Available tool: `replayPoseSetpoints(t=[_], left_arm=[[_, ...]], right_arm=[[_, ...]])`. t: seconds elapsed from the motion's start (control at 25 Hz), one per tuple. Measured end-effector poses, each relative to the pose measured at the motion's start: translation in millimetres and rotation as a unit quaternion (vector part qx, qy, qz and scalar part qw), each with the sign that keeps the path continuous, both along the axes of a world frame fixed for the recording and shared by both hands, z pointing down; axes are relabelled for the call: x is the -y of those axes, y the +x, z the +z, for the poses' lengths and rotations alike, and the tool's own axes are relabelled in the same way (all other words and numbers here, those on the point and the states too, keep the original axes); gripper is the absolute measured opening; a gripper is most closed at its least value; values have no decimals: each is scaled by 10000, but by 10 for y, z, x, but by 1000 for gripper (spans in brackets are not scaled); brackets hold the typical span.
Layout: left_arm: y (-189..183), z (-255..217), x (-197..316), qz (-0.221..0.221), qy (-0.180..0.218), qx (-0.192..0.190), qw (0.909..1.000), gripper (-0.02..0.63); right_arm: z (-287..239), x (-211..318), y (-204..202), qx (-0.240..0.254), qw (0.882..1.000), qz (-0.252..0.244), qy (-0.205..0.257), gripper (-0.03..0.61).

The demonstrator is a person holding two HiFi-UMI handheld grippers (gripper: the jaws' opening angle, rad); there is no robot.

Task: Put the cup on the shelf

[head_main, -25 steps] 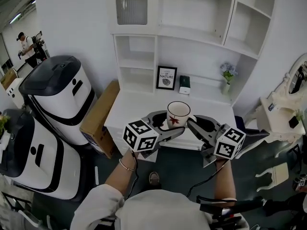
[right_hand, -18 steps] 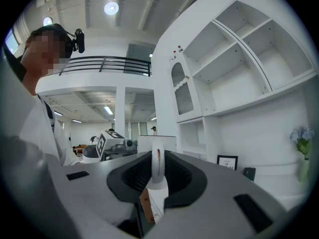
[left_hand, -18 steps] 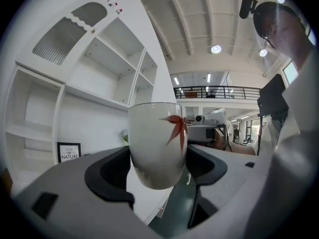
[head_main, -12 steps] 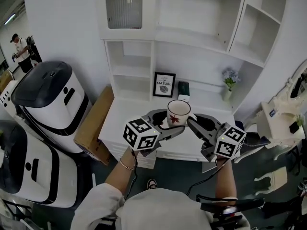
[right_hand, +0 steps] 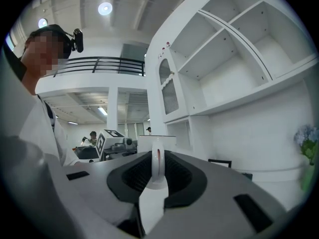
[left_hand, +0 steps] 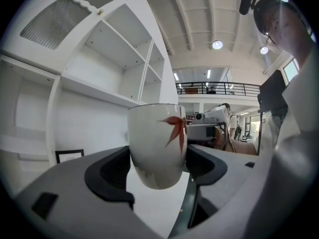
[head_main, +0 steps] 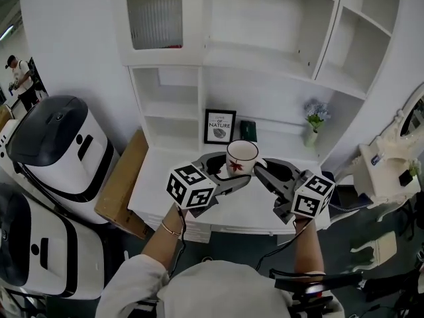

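Observation:
A white cup (head_main: 242, 156) with a red leaf print hangs in the air above the front of the white shelf unit's counter (head_main: 199, 201). My left gripper (head_main: 230, 175) is shut on the cup's body; in the left gripper view the cup (left_hand: 157, 143) sits between the dark pads (left_hand: 112, 171). My right gripper (head_main: 260, 171) is shut on the cup's handle (right_hand: 157, 166), which stands upright between its jaws. The open shelves (head_main: 265, 52) rise behind and above the cup.
On the shelf unit's back ledge stand a framed picture (head_main: 219, 126), a dark box (head_main: 248, 130) and a small vase of flowers (head_main: 313, 121). Two white-and-black machines (head_main: 59, 144) and a cardboard box (head_main: 122, 184) stand at left. White furniture (head_main: 391, 171) is at right.
Both grippers have carried the cup closer to the shelf unit, which now looms larger, with the cup over the counter's front. Both grips look unchanged.

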State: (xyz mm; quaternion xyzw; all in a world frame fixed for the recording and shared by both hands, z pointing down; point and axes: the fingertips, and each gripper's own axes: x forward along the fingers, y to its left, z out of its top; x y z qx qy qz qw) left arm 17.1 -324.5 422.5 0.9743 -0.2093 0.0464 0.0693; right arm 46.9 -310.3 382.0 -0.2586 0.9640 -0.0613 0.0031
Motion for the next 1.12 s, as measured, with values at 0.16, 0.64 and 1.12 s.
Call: replayPoseSetpoints(t=[0.16,0.64,1.12], left_arm=[[45,38,217,5,-25,21,10000,344],[74,99,821,-58,-136,15,9999,344],[171,-181,1348,-283,-5,43,9996,344]], right_arm=[[49,219,54,66,10000,43,-36,75],[149,839,104,309,9991,23,-301,75],[-175,1342,163,-38,9994,-311,137,75]])
